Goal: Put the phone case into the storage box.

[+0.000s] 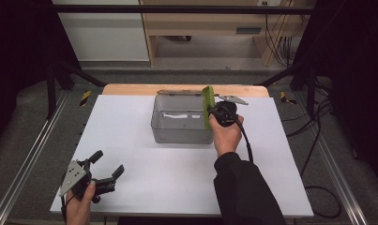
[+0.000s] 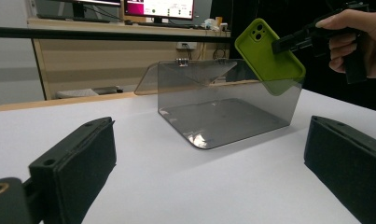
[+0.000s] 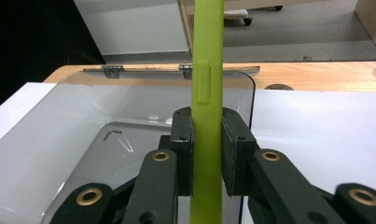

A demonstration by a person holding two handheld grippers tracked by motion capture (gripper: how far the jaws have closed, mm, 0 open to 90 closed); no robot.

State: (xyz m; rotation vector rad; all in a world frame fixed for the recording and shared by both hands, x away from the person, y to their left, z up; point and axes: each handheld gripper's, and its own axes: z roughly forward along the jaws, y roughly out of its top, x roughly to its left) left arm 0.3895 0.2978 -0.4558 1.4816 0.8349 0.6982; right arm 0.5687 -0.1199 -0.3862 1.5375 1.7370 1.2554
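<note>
High view, bottom left of the frame: the left gripper (image 1: 109,170) sits in a hand at the near corner of the white table (image 1: 139,187), its jaws spread apart with nothing between them. Its own camera shows the same, two black pads at the lower corners of the frame with bare tabletop in the gap.

Farther in, right of centre, the right hand (image 1: 226,133) reaches up the frame with the right gripper (image 1: 211,112). Its jaws are clamped on a green phone case (image 1: 207,107), which stands on edge over the right end of the box (image 1: 177,133). In the right gripper view the case (image 3: 207,116) runs up the middle of the frame, both pads pressed flat to its sides.

The box is clear grey plastic, standing near the far edge of the table, its lid (image 2: 185,77) swung open toward the back. In the left gripper view the case (image 2: 269,53) tilts at the upper right, its lower corner dipping inside the box wall (image 2: 232,112).

Beyond the table, at the top of the frame, are wooden furniture and cables.
</note>
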